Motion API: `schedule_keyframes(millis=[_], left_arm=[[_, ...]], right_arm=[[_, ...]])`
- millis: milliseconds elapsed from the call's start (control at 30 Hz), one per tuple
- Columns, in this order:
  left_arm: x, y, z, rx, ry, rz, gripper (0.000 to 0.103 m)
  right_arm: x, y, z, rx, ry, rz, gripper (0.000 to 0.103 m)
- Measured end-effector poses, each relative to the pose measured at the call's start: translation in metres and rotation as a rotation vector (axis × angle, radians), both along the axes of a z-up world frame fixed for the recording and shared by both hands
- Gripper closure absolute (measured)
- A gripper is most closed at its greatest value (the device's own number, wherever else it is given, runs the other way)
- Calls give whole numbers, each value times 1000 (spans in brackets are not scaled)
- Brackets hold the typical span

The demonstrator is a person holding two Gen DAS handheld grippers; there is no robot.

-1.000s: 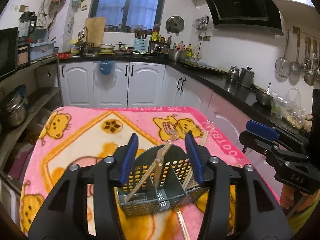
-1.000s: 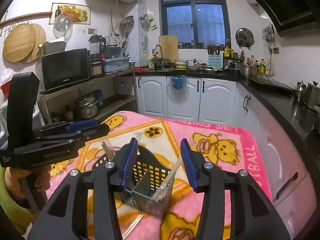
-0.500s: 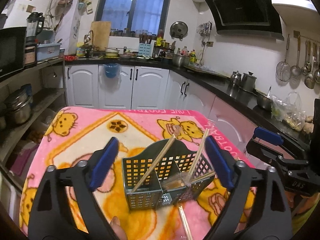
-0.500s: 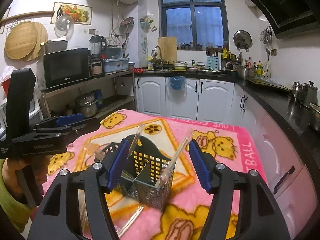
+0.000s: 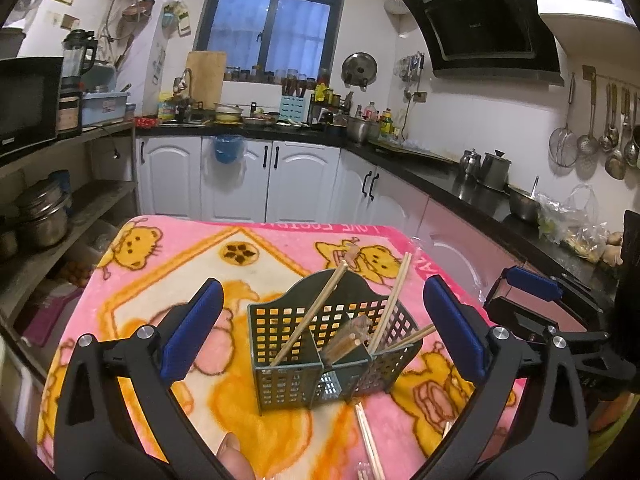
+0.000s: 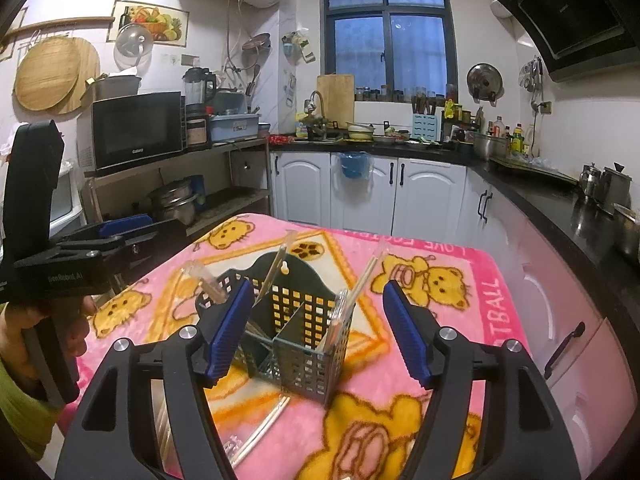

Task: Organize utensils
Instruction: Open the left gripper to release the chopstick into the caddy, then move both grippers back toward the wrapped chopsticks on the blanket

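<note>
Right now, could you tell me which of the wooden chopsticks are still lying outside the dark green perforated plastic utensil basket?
The pale pair lying flat on the pink bear-print blanket, just in front of the dark green perforated plastic utensil basket: chopsticks on the blanket. The others stand leaning inside its compartments.

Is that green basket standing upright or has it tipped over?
Upright. The basket stands on its base on the pink blanket, its open top upward, with chopsticks leaning inside its compartments.

The blanket (image 6: 492, 264) reads "LOVE FOOTBALL" along its edge — the left gripper (image 6: 64, 278) bears "GenRobot AI".
</note>
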State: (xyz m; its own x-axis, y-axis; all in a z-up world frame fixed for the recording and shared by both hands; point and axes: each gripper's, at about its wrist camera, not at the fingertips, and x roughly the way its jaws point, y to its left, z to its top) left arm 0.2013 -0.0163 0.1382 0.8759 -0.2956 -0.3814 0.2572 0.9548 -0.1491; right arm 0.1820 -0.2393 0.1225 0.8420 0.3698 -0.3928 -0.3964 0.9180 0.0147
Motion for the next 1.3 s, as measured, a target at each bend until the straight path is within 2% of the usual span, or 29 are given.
schedule_keyframes(millis=[700, 1300], left_arm=[[-29, -5, -27, 21, 13, -6, 11], [-45, -10, -64, 49, 81, -5, 11]], right_arm=[[-31, -1, -23, -25, 27, 2, 38], [-44, -8, -64, -40, 119, -9, 38]])
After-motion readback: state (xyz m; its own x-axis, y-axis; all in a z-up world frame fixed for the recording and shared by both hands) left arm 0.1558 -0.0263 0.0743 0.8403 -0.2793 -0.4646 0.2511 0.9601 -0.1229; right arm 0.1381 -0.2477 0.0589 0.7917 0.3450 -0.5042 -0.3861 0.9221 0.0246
